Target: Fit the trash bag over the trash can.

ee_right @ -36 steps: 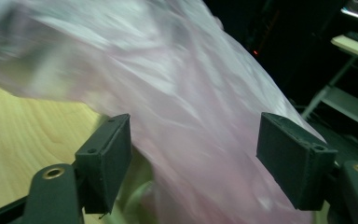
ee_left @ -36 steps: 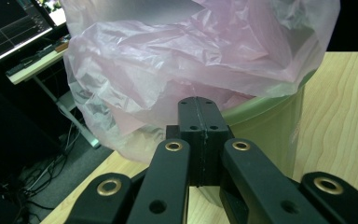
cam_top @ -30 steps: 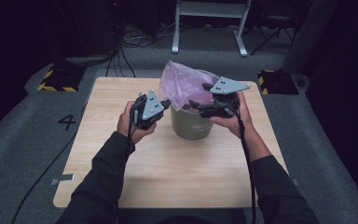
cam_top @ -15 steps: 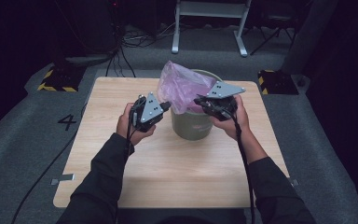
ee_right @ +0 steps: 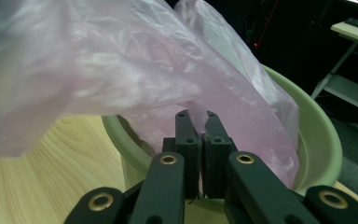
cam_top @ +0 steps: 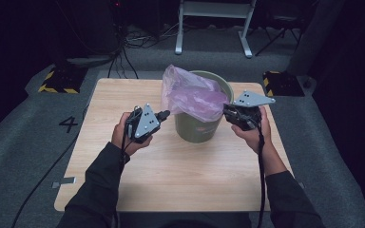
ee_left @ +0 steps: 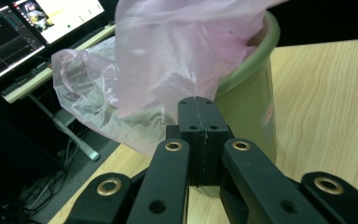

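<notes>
- Pink, thin plastic: a bag sits in the mouth of a green bin and billows up above its rim, leaning over the rim's left side.
- Green bin stands upright near the middle of a wooden table, slightly toward the far edge.
- Left gripper is held just left of the bin, pointing at its wall. In the left gripper view its jaws are pressed flat together, and a fold of the bag meets their tips; whether any plastic is caught between them I cannot tell.
- Right gripper is at the bin's right rim. Its jaws have just been closing, and in the right gripper view they pinch a pleat of the bag between their tips, just above the bin's rim.
- Both hands hover near the bin's sides, forearms in dark sleeves reaching in over the near edge of the table.
</notes>
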`<state>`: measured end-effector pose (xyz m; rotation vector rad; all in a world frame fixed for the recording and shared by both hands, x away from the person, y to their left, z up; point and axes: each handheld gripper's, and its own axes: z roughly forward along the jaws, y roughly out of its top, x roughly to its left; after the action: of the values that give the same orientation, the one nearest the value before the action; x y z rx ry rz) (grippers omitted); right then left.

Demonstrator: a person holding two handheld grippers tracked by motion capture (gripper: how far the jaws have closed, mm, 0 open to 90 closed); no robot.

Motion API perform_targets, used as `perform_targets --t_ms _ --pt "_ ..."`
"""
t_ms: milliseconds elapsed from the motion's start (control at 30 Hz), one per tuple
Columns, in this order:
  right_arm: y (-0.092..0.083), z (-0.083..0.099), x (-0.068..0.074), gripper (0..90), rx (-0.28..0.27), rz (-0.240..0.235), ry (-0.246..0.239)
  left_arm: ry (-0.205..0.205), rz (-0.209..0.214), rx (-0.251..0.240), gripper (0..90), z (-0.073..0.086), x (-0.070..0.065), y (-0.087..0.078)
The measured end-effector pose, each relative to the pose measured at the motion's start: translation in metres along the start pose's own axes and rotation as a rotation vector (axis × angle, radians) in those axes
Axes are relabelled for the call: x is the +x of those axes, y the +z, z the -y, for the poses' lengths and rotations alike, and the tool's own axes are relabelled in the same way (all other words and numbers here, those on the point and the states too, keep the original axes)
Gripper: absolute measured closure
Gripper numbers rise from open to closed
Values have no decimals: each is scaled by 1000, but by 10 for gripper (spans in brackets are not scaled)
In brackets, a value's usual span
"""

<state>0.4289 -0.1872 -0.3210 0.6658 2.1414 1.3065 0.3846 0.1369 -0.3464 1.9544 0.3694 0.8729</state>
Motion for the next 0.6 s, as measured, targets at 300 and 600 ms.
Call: perform_targets --t_ms 300,600 --pt "-2 11 -2 881 15 -10 10 -15 -37 -63 513 -4 -9 -7" --pt "-3 9 0 878 16 -20 -1 -55 -9 -122 277 -32 -11 -3"
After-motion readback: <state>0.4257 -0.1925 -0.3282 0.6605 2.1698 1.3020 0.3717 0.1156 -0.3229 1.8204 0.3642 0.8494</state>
